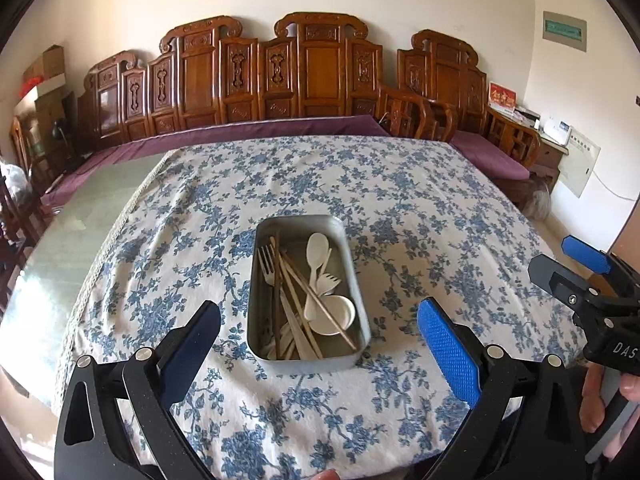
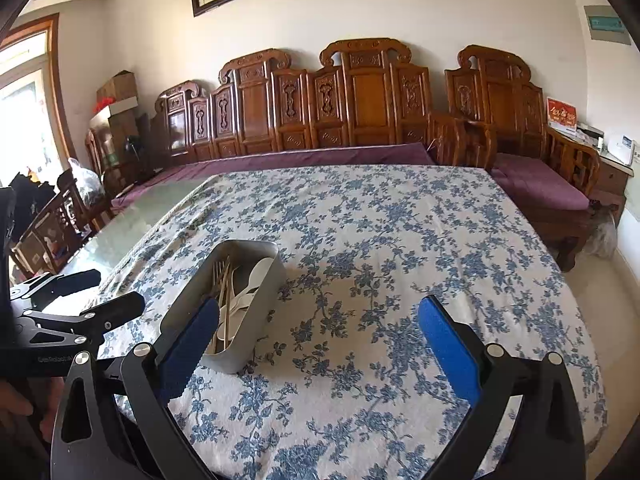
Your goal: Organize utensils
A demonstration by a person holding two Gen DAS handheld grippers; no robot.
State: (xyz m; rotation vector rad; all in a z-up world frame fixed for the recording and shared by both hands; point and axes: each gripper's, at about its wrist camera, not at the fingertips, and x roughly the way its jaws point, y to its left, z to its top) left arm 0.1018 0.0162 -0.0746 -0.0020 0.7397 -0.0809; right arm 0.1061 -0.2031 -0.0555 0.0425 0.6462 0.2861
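A grey metal tray (image 1: pixel 308 365) sits on the floral tablecloth (image 1: pixel 400 208). In it lie a white plastic spoon (image 1: pixel 317 248), a metal fork (image 1: pixel 265 258), several wooden chopsticks (image 1: pixel 316 296) and other white plastic utensils in a loose heap. My left gripper (image 1: pixel 320 312) hangs open above and just in front of the tray, with nothing between its blue pads. The right gripper (image 1: pixel 560 260) is open too, off to the tray's right. In the right wrist view, the right gripper (image 2: pixel 320 308) holds nothing; the tray (image 2: pixel 260 304) is behind its left finger, and the left gripper (image 2: pixel 114 290) shows at the left.
The cloth leaves a strip of glass tabletop (image 1: pixel 92 216) bare on the left. A carved wooden bench (image 1: pixel 280 80) with a purple cushion runs behind the table. A person's hand (image 1: pixel 592 400) grips the right gripper's handle at the near right edge.
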